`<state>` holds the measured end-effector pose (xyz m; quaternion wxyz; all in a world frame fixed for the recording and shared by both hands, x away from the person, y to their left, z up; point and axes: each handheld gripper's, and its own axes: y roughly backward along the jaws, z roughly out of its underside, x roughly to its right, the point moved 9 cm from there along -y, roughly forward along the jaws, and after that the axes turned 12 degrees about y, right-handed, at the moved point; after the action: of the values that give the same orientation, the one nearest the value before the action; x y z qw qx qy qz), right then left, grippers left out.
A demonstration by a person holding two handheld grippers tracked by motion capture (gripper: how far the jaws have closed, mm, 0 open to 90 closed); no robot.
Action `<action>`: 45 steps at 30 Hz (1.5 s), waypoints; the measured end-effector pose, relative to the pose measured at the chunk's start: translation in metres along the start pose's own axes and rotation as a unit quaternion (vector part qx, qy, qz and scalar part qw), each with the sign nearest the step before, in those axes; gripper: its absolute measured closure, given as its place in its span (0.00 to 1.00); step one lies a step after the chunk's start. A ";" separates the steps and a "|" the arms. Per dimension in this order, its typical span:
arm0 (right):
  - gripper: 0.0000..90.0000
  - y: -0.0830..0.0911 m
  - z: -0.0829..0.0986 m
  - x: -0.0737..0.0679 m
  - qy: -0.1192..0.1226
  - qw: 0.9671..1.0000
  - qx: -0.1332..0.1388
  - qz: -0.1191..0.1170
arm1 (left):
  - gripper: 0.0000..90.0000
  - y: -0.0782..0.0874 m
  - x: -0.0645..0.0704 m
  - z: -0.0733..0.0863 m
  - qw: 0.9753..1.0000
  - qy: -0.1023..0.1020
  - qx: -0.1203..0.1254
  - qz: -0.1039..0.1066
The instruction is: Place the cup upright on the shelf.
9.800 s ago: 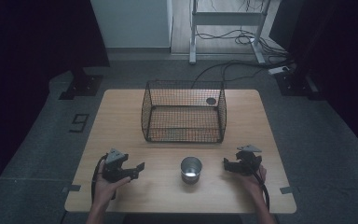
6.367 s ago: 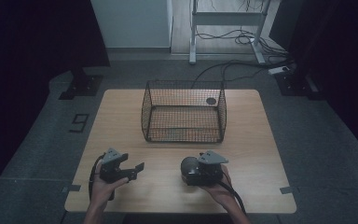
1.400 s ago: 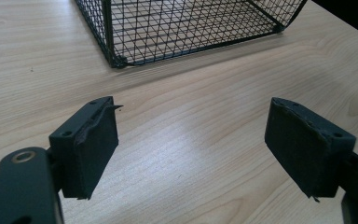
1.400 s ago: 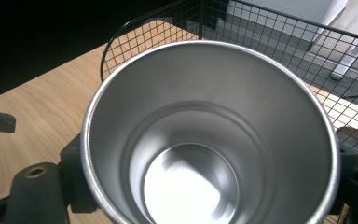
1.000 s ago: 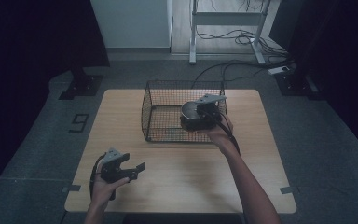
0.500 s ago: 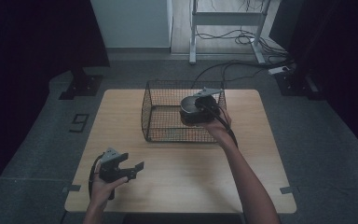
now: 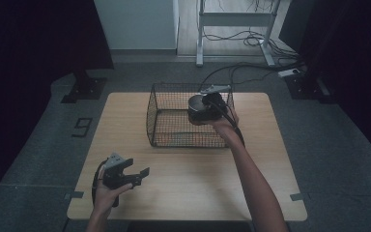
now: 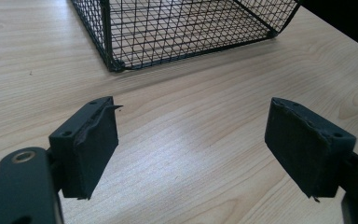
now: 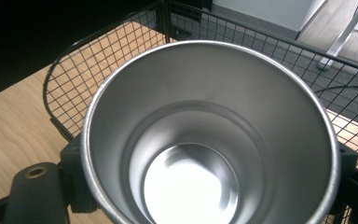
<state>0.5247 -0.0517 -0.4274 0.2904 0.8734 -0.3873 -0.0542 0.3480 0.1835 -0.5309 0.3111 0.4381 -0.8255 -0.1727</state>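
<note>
Because the right gripper (image 7: 207, 107) is clamped on the metal cup (image 7: 198, 109) from both sides, with the cup held upright over the far right part of the wire basket (image 7: 166, 140), the main risk is judged to lie in the release. If the jaws were opened while the cup hangs above the mesh floor, it could drop, bounce and tip onto its side (its smooth steel wall offers little grip against the wire). A snag is also possible: the basket's rim sits close to the gripper, and the trailing cable could be caught on it as the hand is drawn back.

In the right gripper view the cup (image 9: 209, 135) is seen from above, empty, with the basket's mesh behind it.

The left gripper (image 7: 131, 175) is held low over the near left of the table (image 7: 270, 193), jaws spread wide and empty.

Compared with half a second ago, the cup has been carried slightly farther over the basket; ten seconds ago it stood on the table's near edge.
</note>
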 end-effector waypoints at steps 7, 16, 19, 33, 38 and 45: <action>0.20 -0.009 0.000 0.009 -0.007 1.000 -0.004 0.002 | 0.19 -0.001 0.000 0.000 1.000 0.000 0.000 0.001; 0.20 -0.024 0.002 0.018 -0.015 1.000 -0.014 0.008 | 0.19 0.000 -0.001 0.000 1.000 0.001 0.001 0.001; 0.20 -0.030 0.005 0.021 -0.018 1.000 -0.019 0.007 | 0.19 0.000 -0.001 0.000 1.000 0.001 0.000 0.002; 0.20 -0.054 0.010 0.022 -0.014 0.999 -0.038 0.004 | 0.19 0.000 -0.001 0.000 1.000 0.000 0.000 0.003; 0.20 -0.060 0.013 0.027 -0.016 0.999 -0.046 0.008 | 0.19 0.001 -0.003 0.000 1.000 0.003 0.002 0.002; 0.20 -0.069 0.016 0.032 -0.019 0.998 -0.054 0.011 | 0.19 -0.001 -0.002 0.001 1.000 0.001 -0.002 0.002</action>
<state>0.5864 -0.0447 -0.4740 0.3300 0.8510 -0.3989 -0.0880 0.3488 0.1841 -0.5330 0.3132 0.4360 -0.8258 -0.1727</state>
